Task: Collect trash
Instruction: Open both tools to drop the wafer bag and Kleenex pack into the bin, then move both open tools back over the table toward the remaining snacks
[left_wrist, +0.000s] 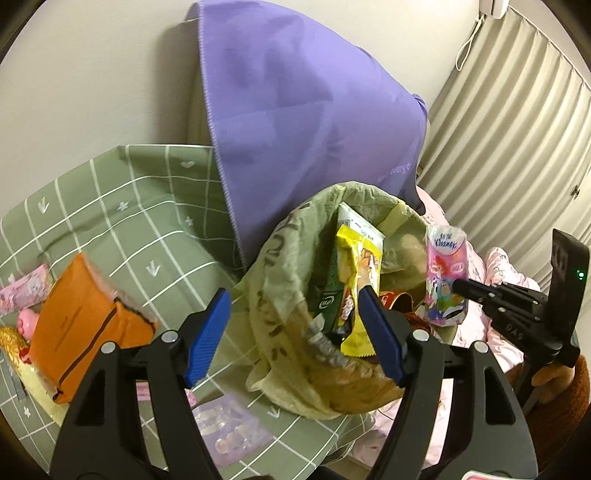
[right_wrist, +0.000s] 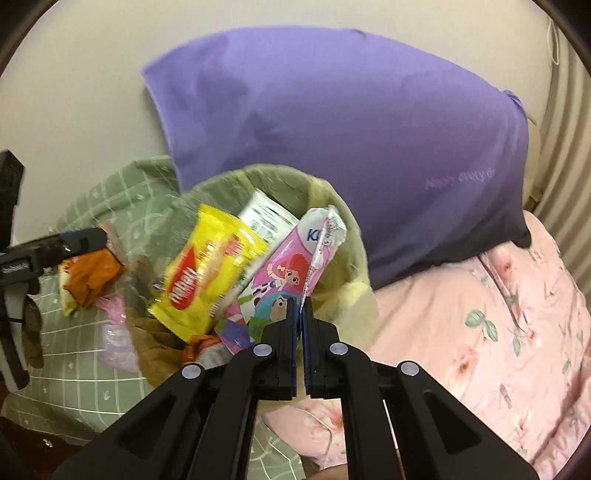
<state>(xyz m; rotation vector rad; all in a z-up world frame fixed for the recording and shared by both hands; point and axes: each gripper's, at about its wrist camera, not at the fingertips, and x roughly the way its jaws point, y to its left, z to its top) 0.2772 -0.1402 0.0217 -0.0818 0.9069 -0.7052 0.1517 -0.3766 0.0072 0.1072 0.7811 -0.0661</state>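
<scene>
Tissue pack (right_wrist: 291, 273), pink, cartoon print: pinched at its lower edge by the right gripper (right_wrist: 300, 314), fingers pressed together on it; long axis upright, top tilted toward the purple pillow (right_wrist: 351, 147), over the green trash bag (left_wrist: 288, 266) on the bed. Left gripper (left_wrist: 295, 332): fingers spread, empty, straddling the bag's near rim

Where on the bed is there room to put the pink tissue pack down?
Bare green checked sheet lies between the orange pouch and the purple pillow. The pink floral quilt, right of the trash bag, is free too. The bag and the sheet's left edge are crowded.
</scene>
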